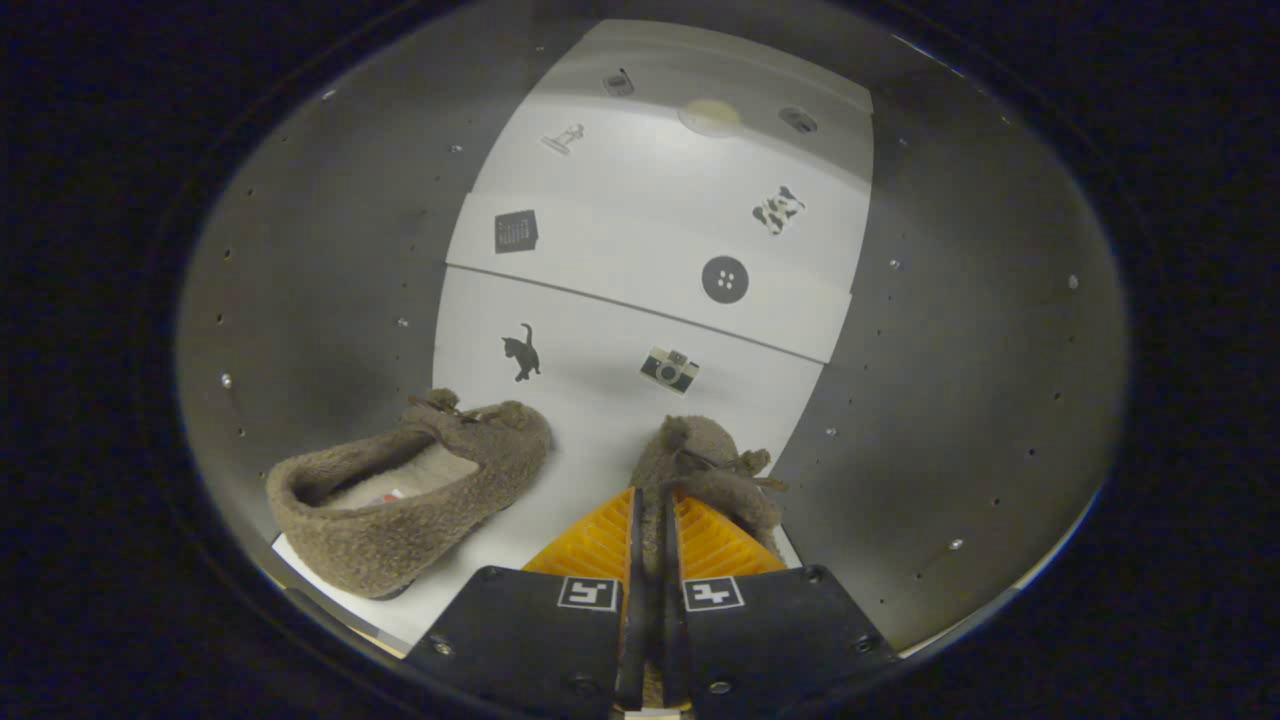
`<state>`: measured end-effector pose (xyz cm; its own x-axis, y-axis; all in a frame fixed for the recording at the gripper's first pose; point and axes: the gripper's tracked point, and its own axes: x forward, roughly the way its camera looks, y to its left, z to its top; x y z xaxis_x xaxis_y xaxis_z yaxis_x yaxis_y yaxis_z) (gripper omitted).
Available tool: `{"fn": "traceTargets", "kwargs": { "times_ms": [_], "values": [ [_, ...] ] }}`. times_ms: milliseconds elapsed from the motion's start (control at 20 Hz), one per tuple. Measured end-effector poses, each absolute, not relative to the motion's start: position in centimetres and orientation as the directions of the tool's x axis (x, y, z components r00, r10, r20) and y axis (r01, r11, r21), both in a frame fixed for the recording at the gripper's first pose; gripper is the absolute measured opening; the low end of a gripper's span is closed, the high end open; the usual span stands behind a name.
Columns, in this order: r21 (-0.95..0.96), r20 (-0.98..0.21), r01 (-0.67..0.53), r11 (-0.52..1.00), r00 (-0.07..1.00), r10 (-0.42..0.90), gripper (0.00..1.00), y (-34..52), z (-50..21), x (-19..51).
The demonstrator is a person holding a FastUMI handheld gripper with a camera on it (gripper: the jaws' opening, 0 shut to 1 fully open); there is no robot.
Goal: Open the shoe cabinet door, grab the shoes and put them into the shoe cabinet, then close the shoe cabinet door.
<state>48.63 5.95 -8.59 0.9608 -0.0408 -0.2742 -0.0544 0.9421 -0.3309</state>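
Nearest the camera, the gripper [650,520] is seen with its two fingers drawn close together, and a strip of fuzzy brown material is clamped in the narrow gap between them. That material belongs to the right slipper [710,470], whose rim is pinched by both fingers while its toe, tied with a small bow, is pointed away just beyond the fingertips. Two square black-and-white markers [650,593] are carried on the gripper body, one on each side of the gap.

To the left of the fingers, well apart from the held shoe, the left slipper [410,500] is laid on its sole with the opening turned toward the camera and a pale lining exposed inside. Both slippers are set on a white mat [600,400] that is printed with small pictures: a black cat [521,352], a camera [669,369], a round button [725,279] and a dark square [516,231], with further small figures farther off. A seam is drawn across the mat beyond the cat and camera. Grey floor [330,290], dotted with small studs, is spread on both sides of the mat.
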Motion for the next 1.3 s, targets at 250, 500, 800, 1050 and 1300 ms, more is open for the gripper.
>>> {"fn": "traceTargets", "kwargs": {
  "times_ms": [250, 500, 800, 1050, 1300],
  "values": [
    [-0.148, -0.358, -0.112, 0.983, 0.932, 0.052, 0.12, 6.9, -9.2, 48.7],
    [-0.106, -0.358, -0.114, 0.988, 0.931, 0.07, 0.41, 7.7, -8.5, 47.5],
    [-0.105, -0.318, -0.058, 0.993, 0.948, 0.021, 0.84, 6.4, -6.6, 43.4],
    [-0.069, -0.268, -0.06, 0.996, 0.963, 0.039, 0.86, 6.7, -5.0, 36.1],
    [-0.06, -0.24, -0.089, 0.994, 0.968, 0.072, 1.0, 7.8, -4.8, 26.0]
  ]
}}
